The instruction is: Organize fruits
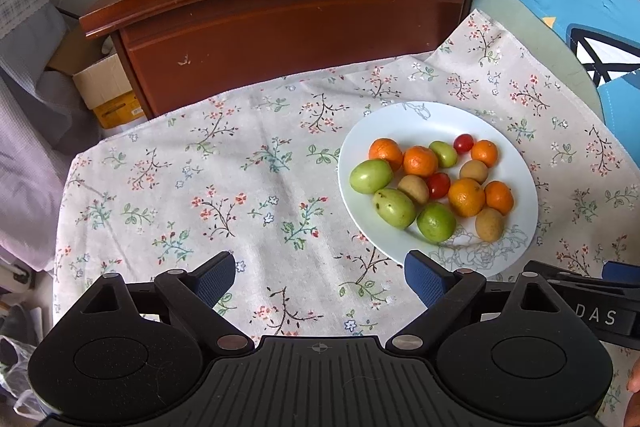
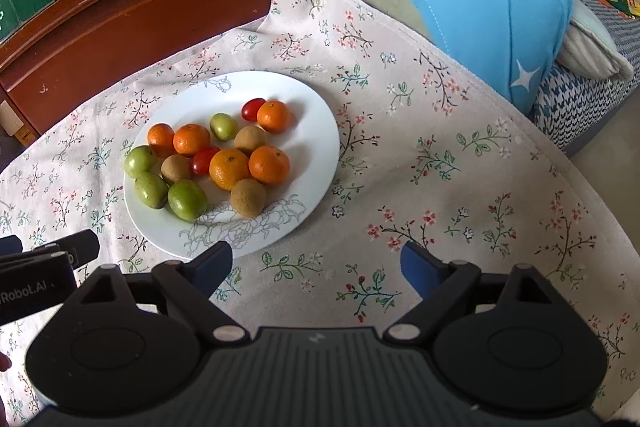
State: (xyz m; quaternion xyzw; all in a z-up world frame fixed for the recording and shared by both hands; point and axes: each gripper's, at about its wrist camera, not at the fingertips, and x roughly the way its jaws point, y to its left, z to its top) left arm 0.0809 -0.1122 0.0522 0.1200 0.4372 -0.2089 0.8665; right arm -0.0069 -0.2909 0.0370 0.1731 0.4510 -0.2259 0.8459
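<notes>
Since the plate of mixed fruit lies ahead-left of the right gripper, both grippers, jaws apart and empty, sit near it.

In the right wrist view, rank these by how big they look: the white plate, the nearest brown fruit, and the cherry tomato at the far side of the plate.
Largest to smallest:
1. white plate
2. nearest brown fruit
3. far cherry tomato

The brown fruit sits closer to the camera, which enlarges it somewhat, but it still looks clearly bigger than the tomato.
</notes>
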